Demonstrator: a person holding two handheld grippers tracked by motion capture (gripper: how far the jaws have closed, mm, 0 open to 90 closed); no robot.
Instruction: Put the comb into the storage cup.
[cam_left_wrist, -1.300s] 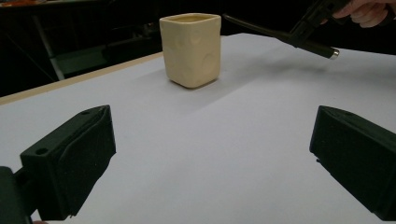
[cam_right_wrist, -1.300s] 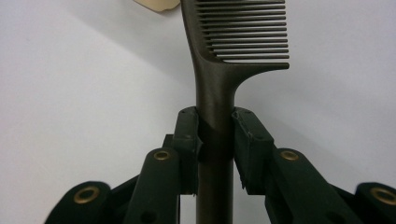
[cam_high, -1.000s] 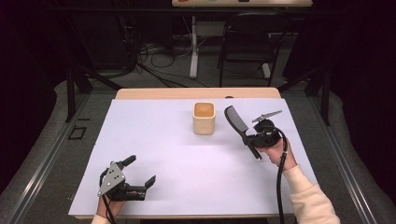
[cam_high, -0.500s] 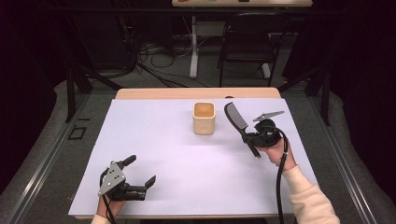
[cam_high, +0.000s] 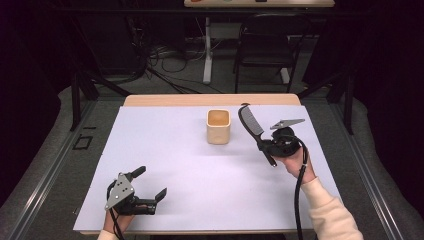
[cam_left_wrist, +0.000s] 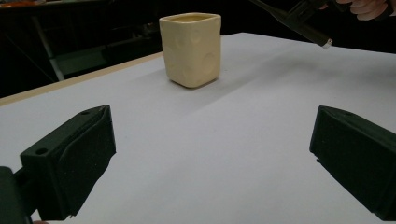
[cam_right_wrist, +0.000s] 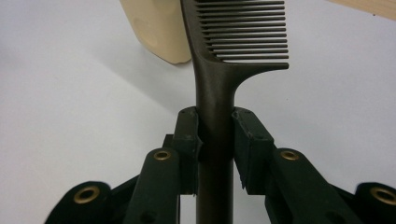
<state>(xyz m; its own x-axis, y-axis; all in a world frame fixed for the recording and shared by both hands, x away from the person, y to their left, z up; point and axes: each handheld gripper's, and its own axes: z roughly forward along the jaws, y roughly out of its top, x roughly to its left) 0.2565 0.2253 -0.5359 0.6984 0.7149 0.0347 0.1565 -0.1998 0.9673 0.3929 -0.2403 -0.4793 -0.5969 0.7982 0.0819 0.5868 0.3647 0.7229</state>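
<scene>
A cream square cup (cam_high: 218, 126) stands upright on the white table (cam_high: 165, 150), toward the back centre; it also shows in the left gripper view (cam_left_wrist: 191, 48) and the right gripper view (cam_right_wrist: 156, 29). My right gripper (cam_high: 266, 145) is shut on the handle of a black comb (cam_high: 251, 123), held above the table just right of the cup, teeth end raised. In the right gripper view the comb (cam_right_wrist: 229, 51) runs up between the right gripper's (cam_right_wrist: 215, 135) jaws. My left gripper (cam_high: 150, 187) rests open near the front left, jaws wide apart with nothing between them (cam_left_wrist: 212, 158).
A wooden strip (cam_high: 210, 100) edges the table's far side. Beyond it stand a dark chair (cam_high: 265, 55), cables and a white post on the floor. A metal rail (cam_high: 47, 170) runs along the left side.
The right gripper has carried the comb slightly left and toward the cup, its toothed end now closer to the cup's rim. The left gripper has not moved.
</scene>
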